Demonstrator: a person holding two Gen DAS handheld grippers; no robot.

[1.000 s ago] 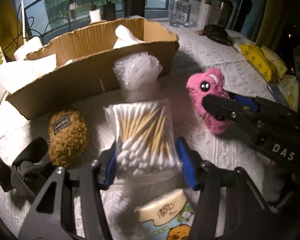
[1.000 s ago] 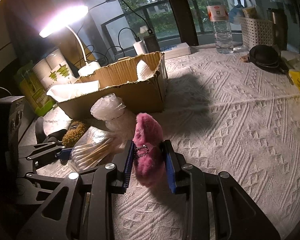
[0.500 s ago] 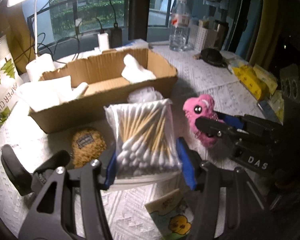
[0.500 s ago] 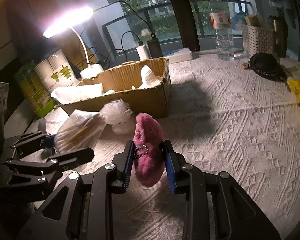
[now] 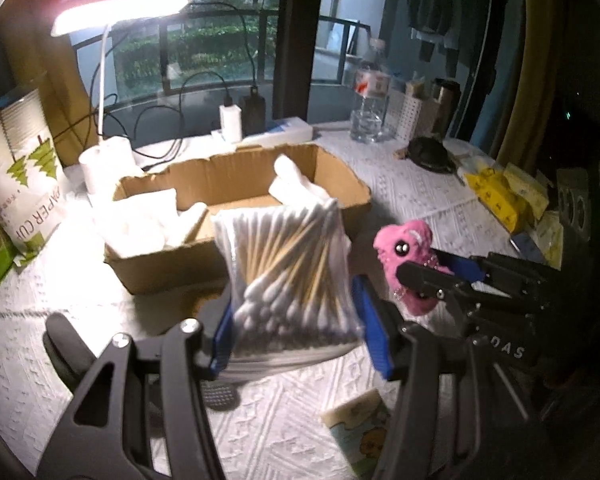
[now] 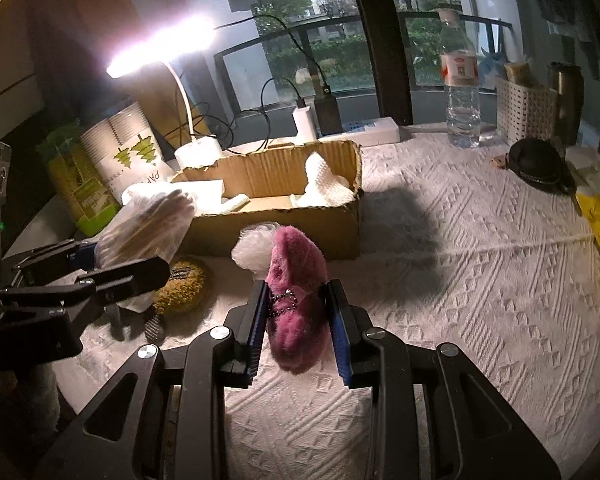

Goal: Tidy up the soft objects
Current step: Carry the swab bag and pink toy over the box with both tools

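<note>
We hold the light, crinkly cotton swab bag (image 5: 290, 276) by its lower end in our closed left gripper (image 5: 296, 334), the squashy pink plush (image 6: 296, 300) pinched mid-body in our right gripper (image 6: 298, 330), both lifted before the cardboard box (image 5: 236, 184).

Cardboard box (image 6: 300, 228) middle open, white wads (image 6: 320, 184) at ends, tablecloth (image 6: 480, 280) right bare

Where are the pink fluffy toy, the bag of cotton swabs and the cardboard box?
pink fluffy toy (image 6: 296, 280): right wrist view, furry back.
bag of cotton swabs (image 5: 288, 276): left wrist view, middle.
cardboard box (image 6: 276, 232): right wrist view, front wall.
</note>
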